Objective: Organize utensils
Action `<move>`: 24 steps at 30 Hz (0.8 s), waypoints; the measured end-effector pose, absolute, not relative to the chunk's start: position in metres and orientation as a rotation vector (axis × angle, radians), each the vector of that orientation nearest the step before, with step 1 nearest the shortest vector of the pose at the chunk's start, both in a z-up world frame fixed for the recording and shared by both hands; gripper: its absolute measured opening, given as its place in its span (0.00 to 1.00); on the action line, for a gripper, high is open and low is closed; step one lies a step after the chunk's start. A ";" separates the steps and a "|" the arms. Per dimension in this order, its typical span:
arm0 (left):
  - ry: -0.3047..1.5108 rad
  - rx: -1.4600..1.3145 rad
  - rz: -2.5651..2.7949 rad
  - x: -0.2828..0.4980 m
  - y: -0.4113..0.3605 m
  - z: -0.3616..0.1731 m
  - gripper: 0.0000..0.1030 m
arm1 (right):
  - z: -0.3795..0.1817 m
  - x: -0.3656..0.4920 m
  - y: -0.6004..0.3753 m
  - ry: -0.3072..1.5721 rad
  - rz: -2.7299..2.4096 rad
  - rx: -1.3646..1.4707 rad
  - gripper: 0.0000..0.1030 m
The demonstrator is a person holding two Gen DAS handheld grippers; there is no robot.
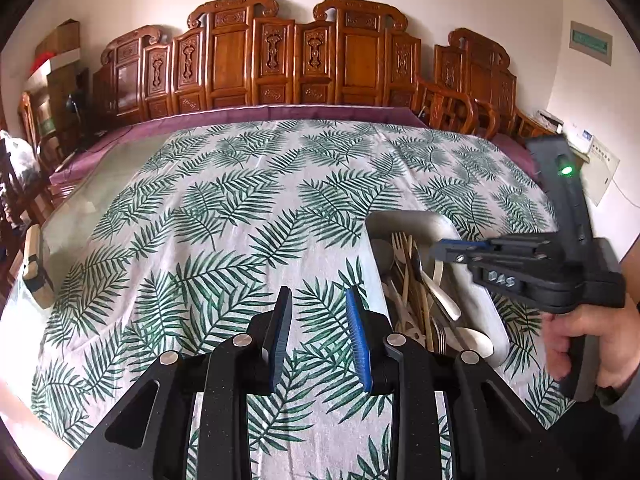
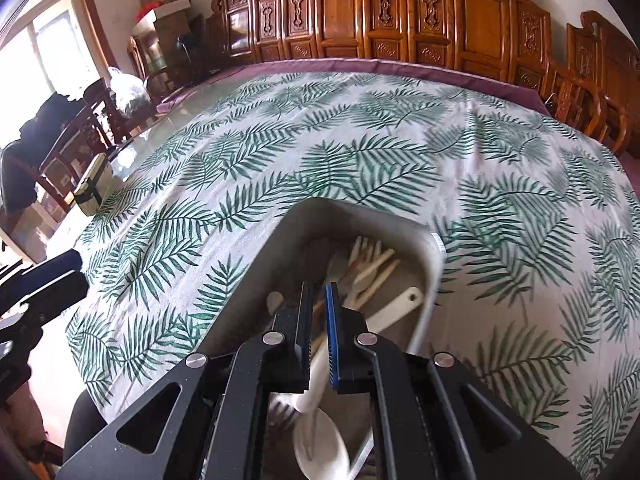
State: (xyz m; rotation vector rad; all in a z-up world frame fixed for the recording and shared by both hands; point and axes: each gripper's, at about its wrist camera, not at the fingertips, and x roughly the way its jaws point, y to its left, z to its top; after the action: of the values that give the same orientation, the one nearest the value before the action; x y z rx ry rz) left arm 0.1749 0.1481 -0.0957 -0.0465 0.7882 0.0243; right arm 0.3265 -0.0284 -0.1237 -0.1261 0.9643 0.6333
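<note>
One tray [image 2: 296,224] of mixed utensils, right gripper [image 2: 319,300] clamping one white spoon [image 2: 320,436], left gripper [image 1: 320,300] wide, holding nothing, over leaf cloth [image 1: 240,200].

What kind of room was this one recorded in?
Probably a home dining room: a large table under a fern-print tablecloth, carved wooden chairs lined along the wall, and a tray of utensils on the table.
</note>
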 end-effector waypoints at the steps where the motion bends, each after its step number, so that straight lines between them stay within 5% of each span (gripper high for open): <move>1: 0.791 -0.038 0.023 0.176 0.145 -0.096 0.25 | -0.122 0.325 -0.034 0.958 0.630 -0.123 0.08; 9: 0.793 -0.017 0.017 0.186 0.123 -0.096 0.27 | -0.107 0.317 -0.085 0.912 0.579 -0.105 0.11; 16: 0.784 -0.018 -0.006 0.192 0.097 -0.095 0.47 | -0.098 0.307 -0.135 0.871 0.488 -0.093 0.49; 20: 0.765 -0.006 -0.016 0.190 0.079 -0.090 0.82 | -0.091 0.297 -0.161 0.836 0.429 -0.107 0.82; 24: 0.780 0.006 -0.042 0.187 0.060 -0.087 0.82 | -0.081 0.285 -0.186 0.818 0.399 -0.083 0.97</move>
State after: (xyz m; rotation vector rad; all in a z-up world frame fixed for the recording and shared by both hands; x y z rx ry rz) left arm 0.1871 0.0595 -0.0869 0.0063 0.7800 -0.0424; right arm 0.2848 -0.1856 -0.0812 -0.0828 0.8185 0.3994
